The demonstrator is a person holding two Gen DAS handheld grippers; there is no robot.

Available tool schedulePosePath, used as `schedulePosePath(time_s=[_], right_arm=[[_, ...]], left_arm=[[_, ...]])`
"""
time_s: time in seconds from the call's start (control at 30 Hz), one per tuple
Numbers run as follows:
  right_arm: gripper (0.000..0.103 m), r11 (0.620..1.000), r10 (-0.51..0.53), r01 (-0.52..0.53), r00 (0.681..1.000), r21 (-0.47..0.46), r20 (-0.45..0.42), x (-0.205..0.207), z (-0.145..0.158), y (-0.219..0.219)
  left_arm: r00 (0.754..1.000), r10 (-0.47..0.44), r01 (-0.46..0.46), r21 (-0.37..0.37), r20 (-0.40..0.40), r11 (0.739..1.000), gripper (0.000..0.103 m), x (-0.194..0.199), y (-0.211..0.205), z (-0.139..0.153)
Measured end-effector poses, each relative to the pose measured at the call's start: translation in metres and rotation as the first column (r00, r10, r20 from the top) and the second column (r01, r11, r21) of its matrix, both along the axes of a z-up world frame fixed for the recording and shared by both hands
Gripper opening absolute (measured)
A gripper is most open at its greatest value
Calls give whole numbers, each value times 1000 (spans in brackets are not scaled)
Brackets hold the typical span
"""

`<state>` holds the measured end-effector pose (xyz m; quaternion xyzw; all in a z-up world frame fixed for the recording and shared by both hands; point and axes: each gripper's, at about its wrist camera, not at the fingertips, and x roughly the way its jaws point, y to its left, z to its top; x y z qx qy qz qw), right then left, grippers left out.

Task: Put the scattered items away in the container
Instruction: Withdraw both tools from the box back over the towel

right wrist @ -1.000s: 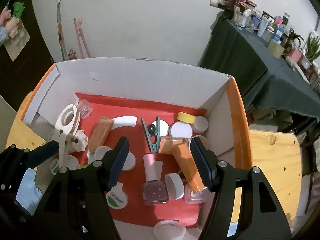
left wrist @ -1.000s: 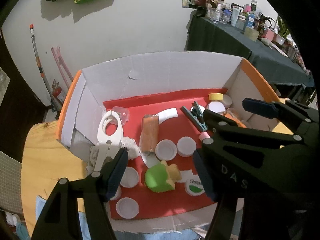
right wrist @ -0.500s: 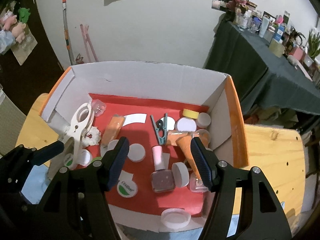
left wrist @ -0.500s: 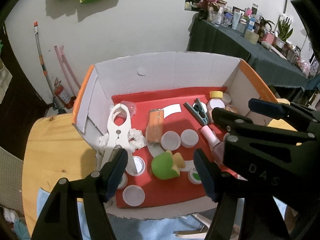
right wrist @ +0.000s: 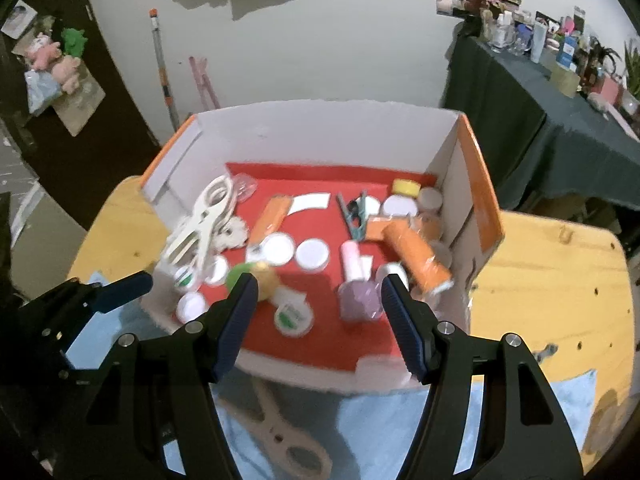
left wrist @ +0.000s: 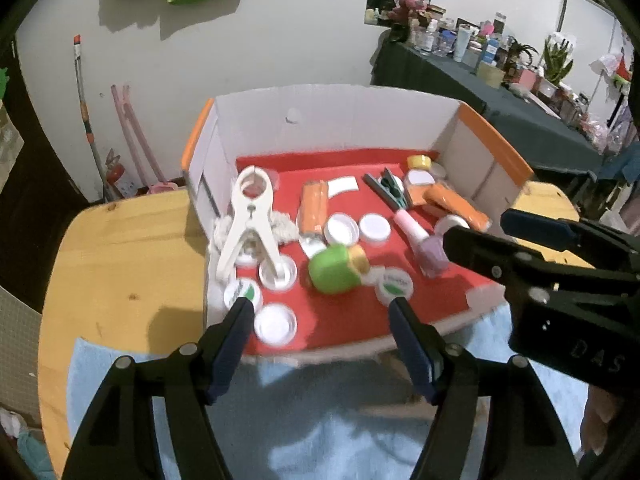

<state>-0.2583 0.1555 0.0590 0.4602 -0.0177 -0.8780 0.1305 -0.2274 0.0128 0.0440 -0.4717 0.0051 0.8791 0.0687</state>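
Observation:
A cardboard box [left wrist: 340, 120] [right wrist: 320, 132] with white walls, orange side rims and a red floor holds a big white clip [left wrist: 250, 216], orange tubes [right wrist: 416, 252], a green bottle [left wrist: 334, 270], a nail polish bottle [right wrist: 358, 294], a green peg [right wrist: 354, 216] and several white lids. My left gripper [left wrist: 322, 312] hovers over the box's near edge; its jaws are opening, with nothing between them. My right gripper [right wrist: 319, 286] is open and empty above the near wall. In front of the box, a beige clip [right wrist: 288, 436] lies on the blue cloth [right wrist: 540, 412].
The box stands on a round wooden table [left wrist: 120, 260] [right wrist: 560, 280], with the blue cloth [left wrist: 340, 440] spread at its near side. A dark-draped table [right wrist: 540, 140] crowded with bottles stands at the back right. A broom [left wrist: 86, 120] leans on the white wall.
Both grippers have drawn back from over the box toward its near side. The box now sits farther off, and the blue cloth and beige clip have come into view.

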Motion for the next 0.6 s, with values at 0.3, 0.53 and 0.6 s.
schedulePosePath(time_s=[0.3, 0.53, 0.6], right_arm=[[63, 995, 100, -100, 995, 18, 4, 51, -16, -14], [63, 988, 149, -149, 989, 36, 15, 73, -29, -26], [63, 987, 156, -157, 987, 37, 21, 77, -33, -28]], left_arm=[[999, -53, 53, 6, 12, 999, 74, 49, -6, -9], [997, -71, 71, -3, 23, 997, 75, 77, -5, -21], [997, -71, 71, 2, 39, 997, 75, 81, -8, -28]])
